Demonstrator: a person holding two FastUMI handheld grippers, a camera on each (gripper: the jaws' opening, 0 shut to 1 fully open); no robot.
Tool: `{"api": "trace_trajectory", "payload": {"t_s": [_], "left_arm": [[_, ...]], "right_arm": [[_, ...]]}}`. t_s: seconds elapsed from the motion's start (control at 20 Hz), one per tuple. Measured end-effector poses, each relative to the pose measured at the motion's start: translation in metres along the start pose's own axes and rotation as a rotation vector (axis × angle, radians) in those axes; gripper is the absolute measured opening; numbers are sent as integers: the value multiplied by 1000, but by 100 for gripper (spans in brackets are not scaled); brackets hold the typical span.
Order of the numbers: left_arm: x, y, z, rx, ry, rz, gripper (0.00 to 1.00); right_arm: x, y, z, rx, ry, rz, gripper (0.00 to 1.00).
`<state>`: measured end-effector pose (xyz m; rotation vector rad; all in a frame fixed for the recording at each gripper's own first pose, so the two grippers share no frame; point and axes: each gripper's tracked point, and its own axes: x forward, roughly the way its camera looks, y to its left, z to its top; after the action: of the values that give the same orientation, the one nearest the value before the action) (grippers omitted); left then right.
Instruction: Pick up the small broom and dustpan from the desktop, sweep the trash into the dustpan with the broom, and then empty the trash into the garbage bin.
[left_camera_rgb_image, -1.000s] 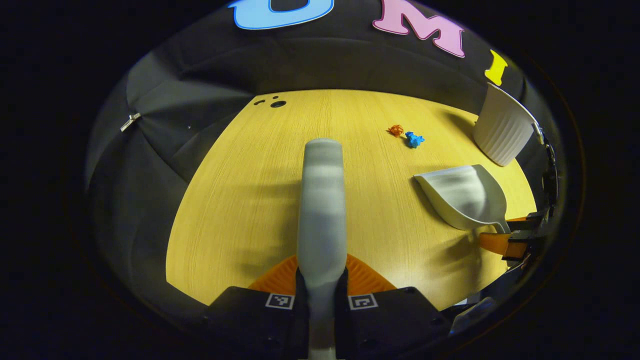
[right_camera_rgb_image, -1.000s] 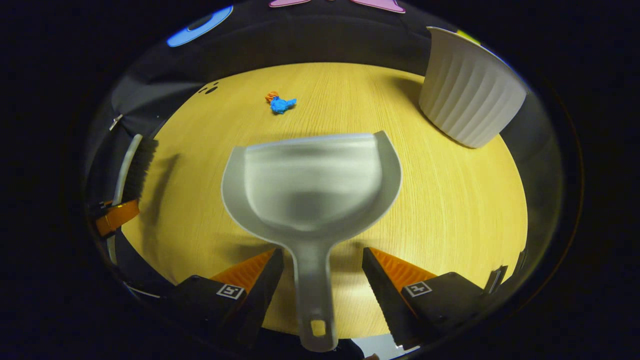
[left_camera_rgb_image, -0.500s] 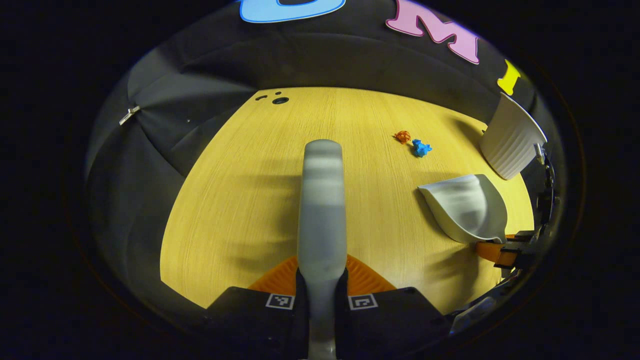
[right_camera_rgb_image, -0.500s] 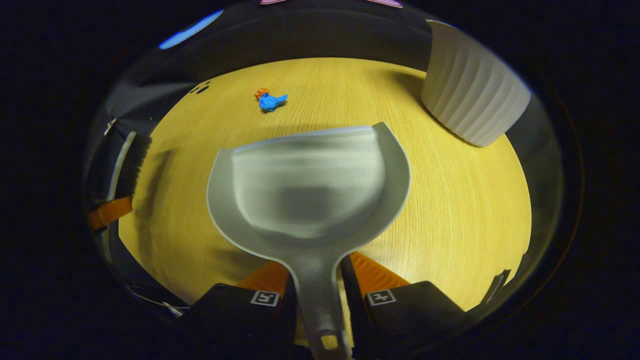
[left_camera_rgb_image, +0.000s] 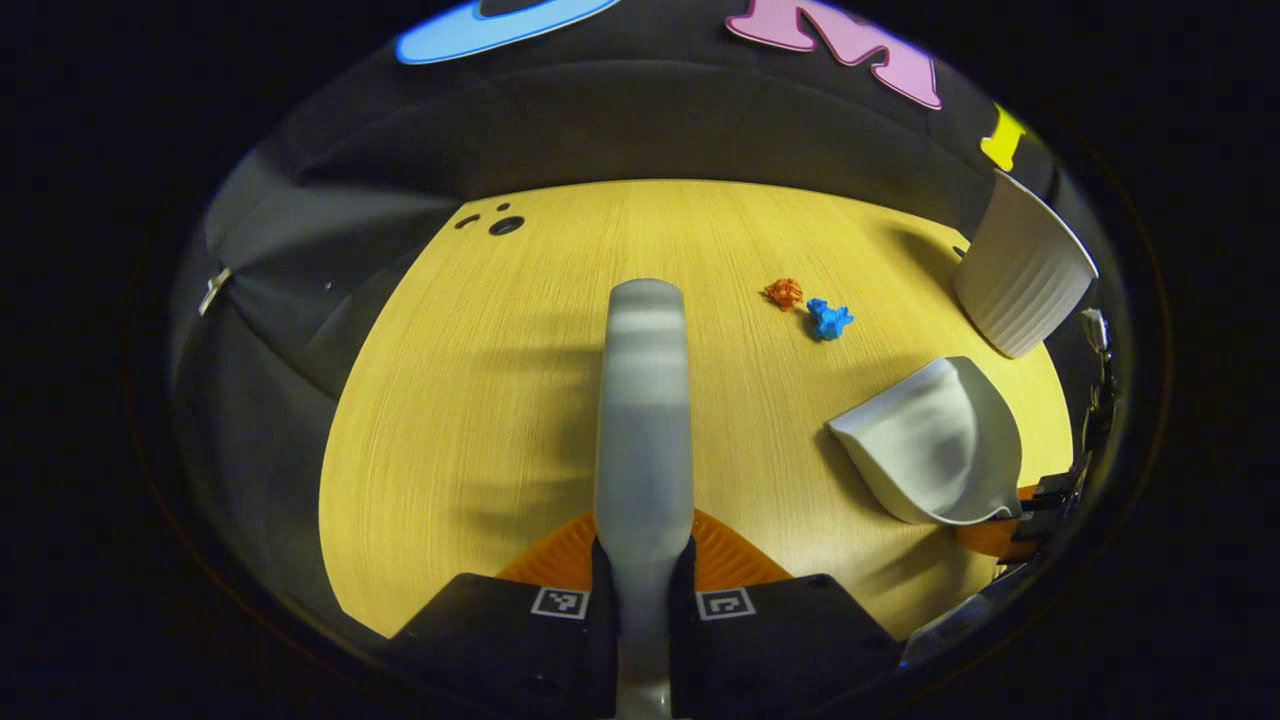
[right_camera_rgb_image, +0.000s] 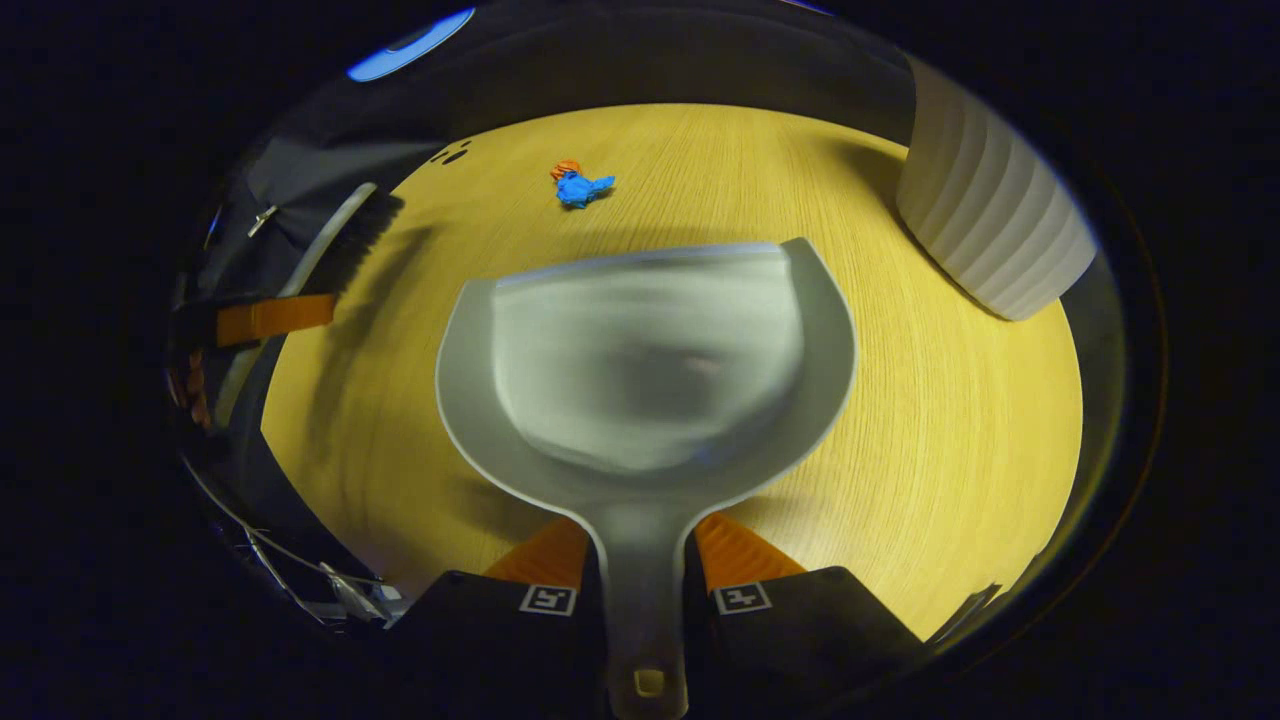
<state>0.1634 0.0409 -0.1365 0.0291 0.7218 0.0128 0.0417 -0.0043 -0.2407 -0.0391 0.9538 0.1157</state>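
In the left gripper view my left gripper (left_camera_rgb_image: 643, 565) is shut on the grey broom (left_camera_rgb_image: 643, 400), whose back runs straight ahead above the yellow desktop (left_camera_rgb_image: 480, 400). My right gripper (right_camera_rgb_image: 642, 560) is shut on the handle of the grey dustpan (right_camera_rgb_image: 645, 365), held off the desk with its mouth pointing forward. An orange scrap (left_camera_rgb_image: 784, 292) and a blue scrap (left_camera_rgb_image: 828, 319) lie side by side ahead of the pan; the blue scrap (right_camera_rgb_image: 582, 188) is also far ahead in the right gripper view. The dustpan (left_camera_rgb_image: 935, 440) hangs to the broom's right, and the broom (right_camera_rgb_image: 335, 245) with its dark bristles to the pan's left.
A white ribbed garbage bin (left_camera_rgb_image: 1020, 265) stands at the desk's far right; in the right gripper view the bin (right_camera_rgb_image: 990, 235) is just right of the pan. Small dark holes (left_camera_rgb_image: 495, 222) mark the far left corner of the desk.
My right gripper went from open around the dustpan handle to shut on it, and the pan has risen off the desk. The broom stays gripped and has shifted only slightly.
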Motion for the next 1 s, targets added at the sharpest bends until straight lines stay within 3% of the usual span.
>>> {"api": "trace_trajectory", "payload": {"t_s": [0.15, 0.2, 0.5, 0.75, 1.0], "left_arm": [[22, -12, 33, 27, 14, -47, 25], [32, -11, 42, 58, 22, -46, 25], [88, -31, 89, 320, 72, -53, 25], [115, -54, 118, 547, 44, -74, 25], [125, -87, 114, 668, 55, -213, 26]], "right_arm": [[-4, -14, -2, -60, 1, 1, 31], [-5, -16, 0, -58, 1, 9, 35], [-20, -37, 6, -110, -21, 43, 34], [-23, -47, 5, -163, -8, 61, 35], [-28, -51, 1, -202, 7, 72, 35]]}}
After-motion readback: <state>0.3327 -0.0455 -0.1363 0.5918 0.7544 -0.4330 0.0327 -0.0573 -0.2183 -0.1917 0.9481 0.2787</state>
